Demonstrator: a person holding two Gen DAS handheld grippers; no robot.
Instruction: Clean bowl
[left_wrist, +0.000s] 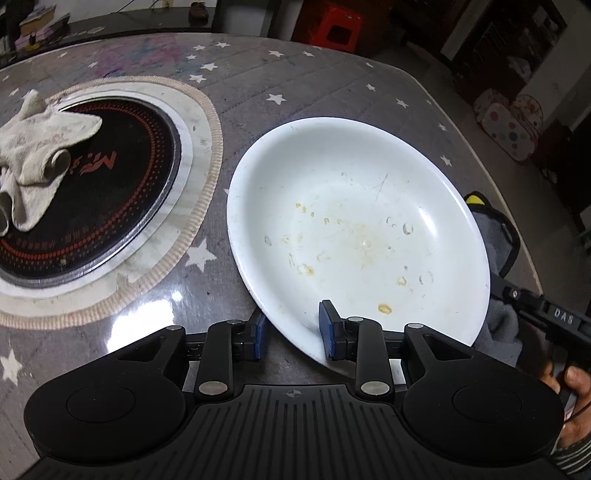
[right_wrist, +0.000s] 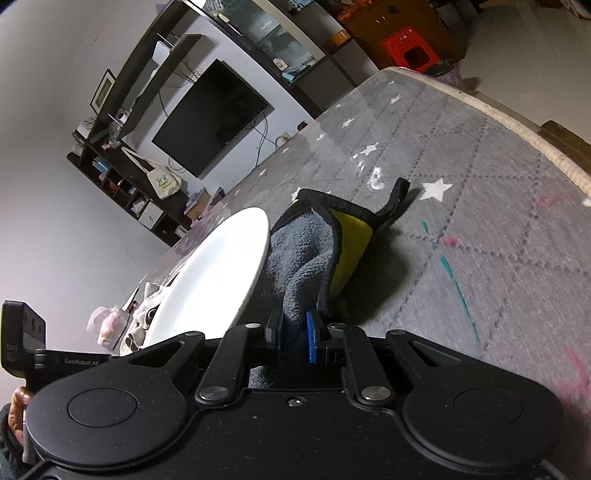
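A white shallow bowl (left_wrist: 362, 229) with yellowish food stains lies on the grey star-patterned table (left_wrist: 280, 74). My left gripper (left_wrist: 293, 332) straddles the bowl's near rim: one blue pad is inside the bowl, the other outside, with a wide gap between them. My right gripper (right_wrist: 293, 334) is shut on a grey cleaning cloth with a yellow side and black edging (right_wrist: 314, 251), just right of the bowl (right_wrist: 214, 273). The cloth (left_wrist: 495, 236) and the right gripper's body (left_wrist: 546, 317) show past the bowl's right rim in the left wrist view.
A round black induction hob (left_wrist: 99, 192) set in a beige ring lies left of the bowl, with a crumpled white rag (left_wrist: 33, 155) on it. The table's edge (right_wrist: 517, 122) runs along the far right. A red stool (left_wrist: 336, 29) stands beyond the table.
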